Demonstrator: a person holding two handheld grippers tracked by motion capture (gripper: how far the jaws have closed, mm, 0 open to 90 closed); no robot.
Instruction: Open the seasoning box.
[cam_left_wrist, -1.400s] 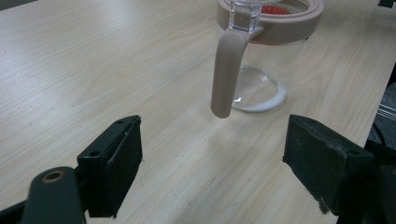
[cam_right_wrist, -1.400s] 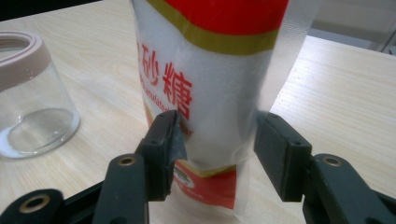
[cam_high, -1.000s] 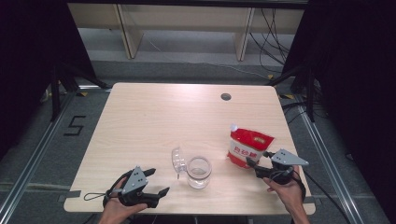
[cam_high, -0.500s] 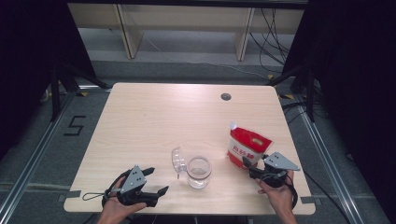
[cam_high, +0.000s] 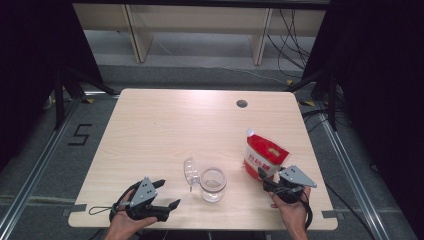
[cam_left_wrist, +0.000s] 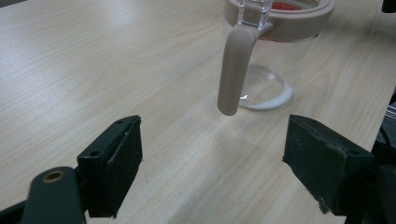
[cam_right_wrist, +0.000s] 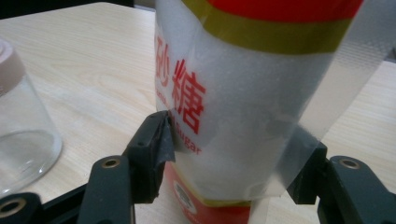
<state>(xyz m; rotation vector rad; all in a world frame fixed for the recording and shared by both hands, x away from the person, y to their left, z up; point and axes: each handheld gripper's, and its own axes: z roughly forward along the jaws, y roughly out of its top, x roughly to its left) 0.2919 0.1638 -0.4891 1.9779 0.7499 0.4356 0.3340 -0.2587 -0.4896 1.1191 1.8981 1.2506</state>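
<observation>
A red and white sugar bag (cam_high: 265, 152) stands at the right of the table, and up close the sugar bag (cam_right_wrist: 243, 93) shows white grains behind clear film. My right gripper (cam_high: 264, 177) has just been closing its jaws on the bag's lower part. In the right gripper view my right gripper (cam_right_wrist: 233, 158) has both pads pressed against the bag's sides. A glass jar (cam_high: 212, 184) with its hinged lid (cam_high: 190, 171) swung open stands near the front middle. My left gripper (cam_high: 167, 195) rests open at the front left. In its own view my left gripper (cam_left_wrist: 212, 163) faces the jar's beige clasp lever (cam_left_wrist: 233, 70).
The wooden table (cam_high: 165, 130) has a round cable hole (cam_high: 242, 104) near its far edge. The jar (cam_right_wrist: 21, 130) stands just left of the bag in the right gripper view. Dark curtains and metal rails flank the table.
My right gripper has slid left up to the sugar bag and its jaws have closed around the bag's base. The left gripper and the jar have stayed put.
</observation>
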